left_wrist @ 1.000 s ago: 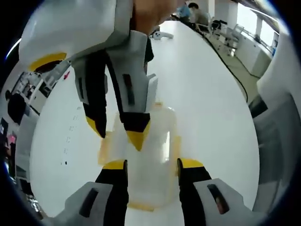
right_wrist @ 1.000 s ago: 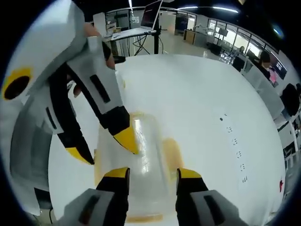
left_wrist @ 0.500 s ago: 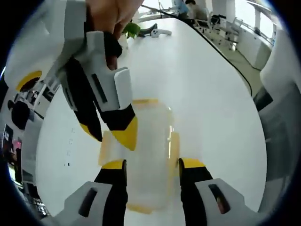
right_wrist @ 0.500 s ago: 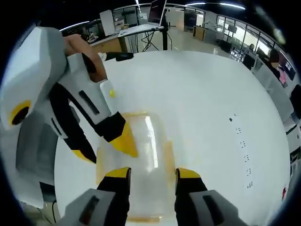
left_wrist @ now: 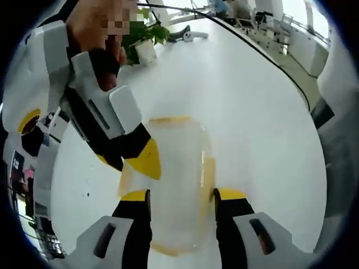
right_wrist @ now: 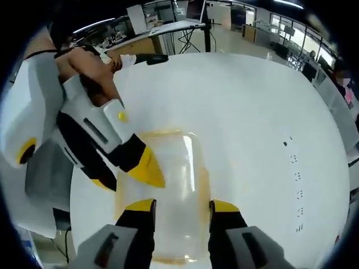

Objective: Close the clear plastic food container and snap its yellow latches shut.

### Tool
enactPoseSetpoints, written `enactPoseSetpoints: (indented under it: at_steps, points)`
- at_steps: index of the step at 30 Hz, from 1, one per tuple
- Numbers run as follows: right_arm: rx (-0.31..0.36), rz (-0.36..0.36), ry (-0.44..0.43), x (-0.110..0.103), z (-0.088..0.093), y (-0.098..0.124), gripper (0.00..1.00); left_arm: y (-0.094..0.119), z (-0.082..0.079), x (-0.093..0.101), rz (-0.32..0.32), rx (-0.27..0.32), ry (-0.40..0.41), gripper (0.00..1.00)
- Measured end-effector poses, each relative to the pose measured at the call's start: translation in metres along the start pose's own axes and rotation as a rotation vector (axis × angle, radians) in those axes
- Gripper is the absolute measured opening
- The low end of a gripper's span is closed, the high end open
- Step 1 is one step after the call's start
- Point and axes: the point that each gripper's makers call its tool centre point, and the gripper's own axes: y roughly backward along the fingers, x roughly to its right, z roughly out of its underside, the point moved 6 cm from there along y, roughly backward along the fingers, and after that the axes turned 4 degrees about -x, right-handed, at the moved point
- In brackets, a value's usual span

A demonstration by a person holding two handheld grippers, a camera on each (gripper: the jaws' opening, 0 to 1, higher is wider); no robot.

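Clear container (left_wrist: pixel 174 185) with yellow latches (left_wrist: pixel 207 174) sits lidded on the white tabletop (left_wrist: pixel 252 123), nothing visible inside, both tools (left_wrist: pixel 182 195) (right_wrist: pixel 180 203) spread apart over it.

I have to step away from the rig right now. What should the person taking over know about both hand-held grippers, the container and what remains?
Left hand-held gripper: open, empty, jaws either side of the clear plastic food container, above it.
Right hand-held gripper: open, empty, likewise straddling the container from the opposite end.
The container lies on the white table with its lid on; yellow latches show along its sides and ends.
Done: lid appears to be in place.
Left: I cannot tell which latches are already snapped. Check each one and press down any that stand out.
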Motion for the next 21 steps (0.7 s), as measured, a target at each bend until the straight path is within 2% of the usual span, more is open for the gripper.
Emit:
enactPoseSetpoints:
  at_steps: [5, 8, 13, 15, 16, 17, 18, 19, 21]
  points:
    - [-0.034, -0.020, 0.037, -0.001, -0.003, -0.001, 0.35, -0.001, 0.001, 0.001, -0.013, 0.013, 0.011, 0.42]
    - [-0.053, -0.035, 0.049, 0.000, -0.004, -0.002, 0.35, -0.003, 0.000, 0.003, -0.034, -0.006, 0.011, 0.41]
    - [-0.118, -0.062, 0.075, 0.001, -0.009, -0.005, 0.35, -0.003, 0.001, 0.001, -0.037, 0.009, 0.047, 0.40]
    - [-0.129, -0.079, 0.074, 0.003, -0.009, -0.007, 0.35, -0.006, -0.001, 0.002, -0.057, 0.000, 0.047, 0.37]
    - [-0.145, -0.088, 0.070, 0.002, -0.011, -0.006, 0.34, -0.001, 0.000, 0.000, -0.091, -0.025, 0.047, 0.37]
    - [-0.159, -0.092, 0.064, 0.002, -0.012, -0.006, 0.34, 0.000, 0.000, 0.001, -0.094, -0.042, 0.052, 0.37]
    - [-0.168, -0.128, 0.074, 0.000, -0.013, -0.007, 0.33, 0.003, 0.001, 0.001, -0.078, -0.027, 0.063, 0.37]
    - [-0.168, -0.130, 0.098, 0.002, -0.016, -0.009, 0.32, 0.003, 0.003, 0.000, -0.085, -0.016, 0.059, 0.37]
    - [-0.168, -0.140, 0.079, 0.003, -0.017, -0.010, 0.33, 0.006, 0.005, 0.002, -0.080, 0.000, 0.061, 0.37]
